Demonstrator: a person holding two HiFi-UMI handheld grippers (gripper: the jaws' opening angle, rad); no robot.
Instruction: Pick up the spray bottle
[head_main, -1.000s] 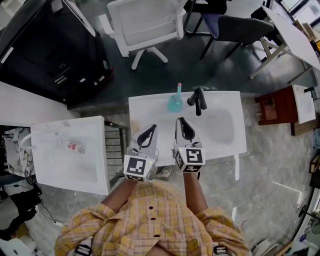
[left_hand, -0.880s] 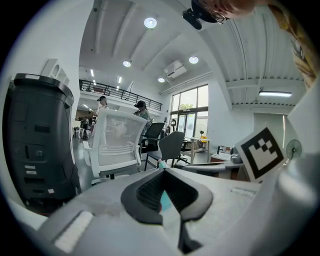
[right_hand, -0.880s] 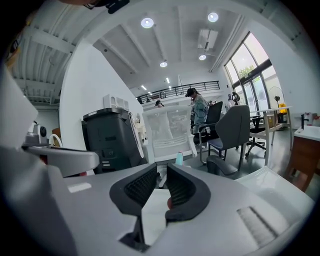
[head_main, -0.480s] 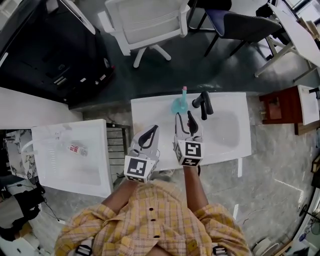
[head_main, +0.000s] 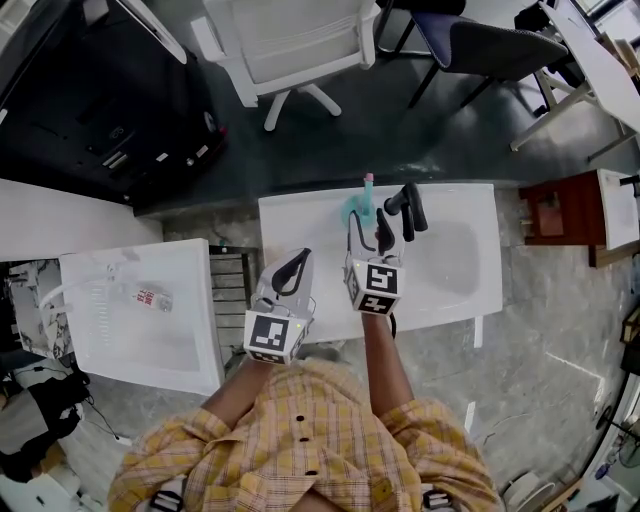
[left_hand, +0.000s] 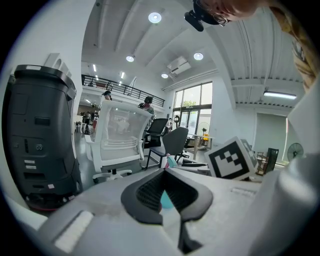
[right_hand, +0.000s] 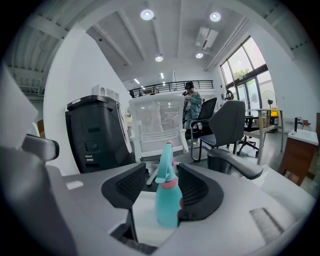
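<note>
I am on the approach: my right gripper (head_main: 367, 226) has its fingers (right_hand: 126, 187) spread wide, having just been opening. The upright teal plastic spray bottle with the pink collar (right_hand: 167, 202) stands between them on the white basin-topped bench (head_main: 300, 215), just beside the black tap (head_main: 405, 207), and neither pad presses on it yet. My left gripper (head_main: 297, 264) hangs at the bench's near edge, its fingers closed on nothing. Next, I judge, I should centre the bottle's body, which sits nearer one finger, then close firmly and lift straight up, clear of the tap.
</note>
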